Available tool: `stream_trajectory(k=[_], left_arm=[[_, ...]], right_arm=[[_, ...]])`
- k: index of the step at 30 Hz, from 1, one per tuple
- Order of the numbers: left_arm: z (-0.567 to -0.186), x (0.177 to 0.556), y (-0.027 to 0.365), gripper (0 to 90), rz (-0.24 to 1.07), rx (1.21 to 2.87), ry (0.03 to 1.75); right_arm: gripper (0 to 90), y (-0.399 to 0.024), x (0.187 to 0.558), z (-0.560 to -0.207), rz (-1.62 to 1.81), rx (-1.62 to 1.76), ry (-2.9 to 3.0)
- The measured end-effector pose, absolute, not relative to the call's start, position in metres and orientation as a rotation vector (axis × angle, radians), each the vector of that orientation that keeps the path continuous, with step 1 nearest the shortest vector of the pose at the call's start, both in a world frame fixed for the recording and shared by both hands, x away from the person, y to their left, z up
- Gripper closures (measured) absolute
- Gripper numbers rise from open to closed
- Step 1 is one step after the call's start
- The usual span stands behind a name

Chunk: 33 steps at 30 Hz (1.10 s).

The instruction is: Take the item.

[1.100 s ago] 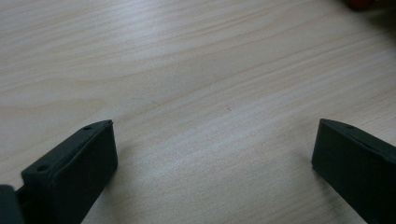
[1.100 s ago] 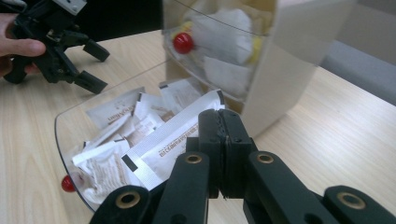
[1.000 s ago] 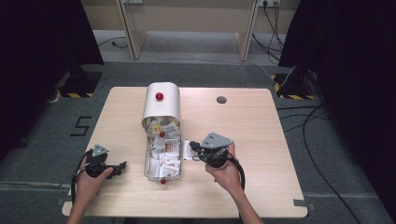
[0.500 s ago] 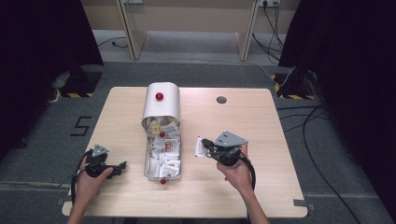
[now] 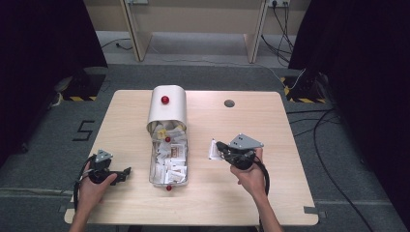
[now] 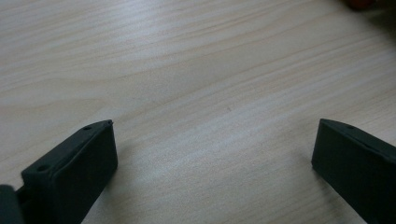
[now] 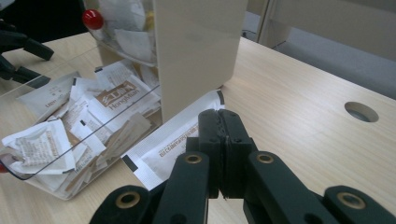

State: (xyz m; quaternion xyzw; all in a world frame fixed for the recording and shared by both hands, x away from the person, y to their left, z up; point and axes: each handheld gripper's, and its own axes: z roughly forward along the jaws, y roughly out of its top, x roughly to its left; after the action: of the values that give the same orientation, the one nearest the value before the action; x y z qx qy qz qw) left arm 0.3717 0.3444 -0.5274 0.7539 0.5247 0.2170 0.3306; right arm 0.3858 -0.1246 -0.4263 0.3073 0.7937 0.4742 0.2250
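Carried the white sachet (image 7: 173, 140) away from the clear tray (image 5: 153, 176) over the last moment: pinched at one edge by the right gripper (image 5: 220, 148), jaws pressed flat together on it, and now out over bare tabletop to the right of the tray instead of just beside its rim. Judged from that to be a pick already made, with the sachet lifted out of the heap of packets (image 5: 169, 162) and on its way to wherever it belongs. Seen along the right gripper's own jaws, stuck out forward and to the left of the tips, flat and roughly level, its far end reaching toward the wall of the cream box (image 7: 198, 51) and close above the table (image 5: 270, 203); touching or just clear of the wood, could not tell. Left the left gripper (image 5: 124, 173) alone: jaws spread wide over plain wood, nothing between them, parked to the left of the tray and well apart from the sachet.
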Motion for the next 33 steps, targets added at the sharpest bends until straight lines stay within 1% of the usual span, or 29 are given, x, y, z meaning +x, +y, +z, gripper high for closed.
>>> stream_trajectory(k=[33], left_arm=[[-0.527, 0.372, 0.344, 0.0, 0.568, 1.969, 1.374]], right_arm=[[89.3, -0.158, 0.41, -0.45, 1.196, 1.0, 2.142]])
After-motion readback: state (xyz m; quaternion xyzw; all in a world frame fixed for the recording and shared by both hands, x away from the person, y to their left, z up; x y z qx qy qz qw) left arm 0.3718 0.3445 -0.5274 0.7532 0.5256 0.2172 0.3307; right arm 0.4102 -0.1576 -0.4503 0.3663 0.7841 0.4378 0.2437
